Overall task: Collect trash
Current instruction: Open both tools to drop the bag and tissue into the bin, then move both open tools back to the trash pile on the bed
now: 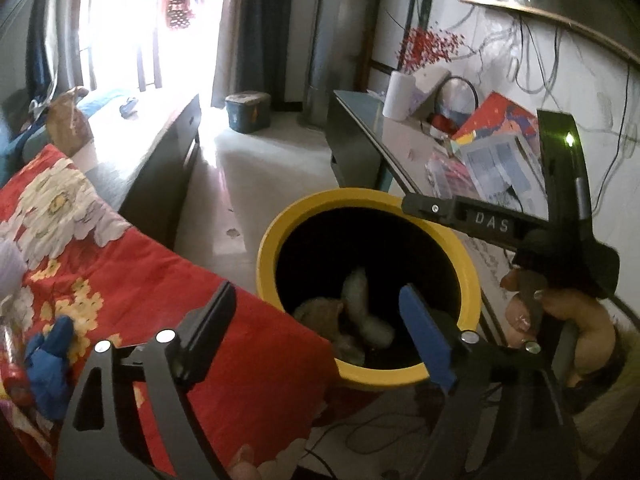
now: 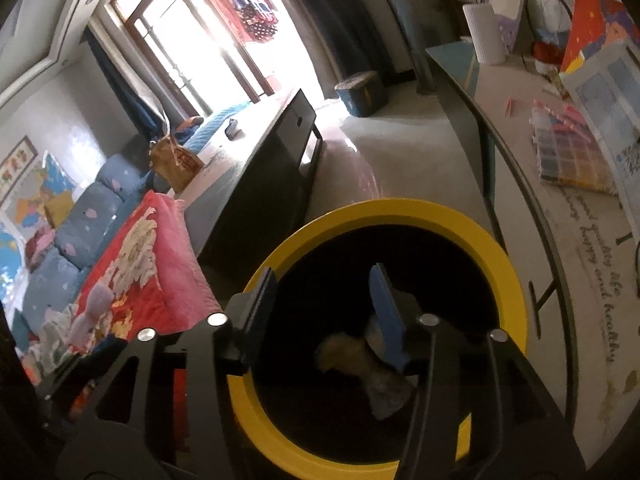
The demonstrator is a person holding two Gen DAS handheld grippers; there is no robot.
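A yellow-rimmed bin (image 1: pixel 474 276) with a dark inside stands on the floor between the bed and a desk. Crumpled trash (image 1: pixel 362 304) lies at its bottom. My left gripper (image 1: pixel 320 320) is open and empty above the bin's near rim. The right gripper's body (image 1: pixel 496 222) shows over the bin's right side, held by a hand. In the right wrist view my right gripper (image 2: pixel 324 296) is open and empty directly over the bin (image 2: pixel 516 292), with trash (image 2: pixel 352 356) below it.
A red flowered blanket (image 1: pixel 120 264) covers the bed on the left, with a blue scrap (image 1: pixel 48 360) and other small items on it. A cluttered desk (image 2: pixel 576 240) runs along the right. A dark cabinet (image 2: pixel 280 184) and a teal box (image 1: pixel 246 112) stand further back.
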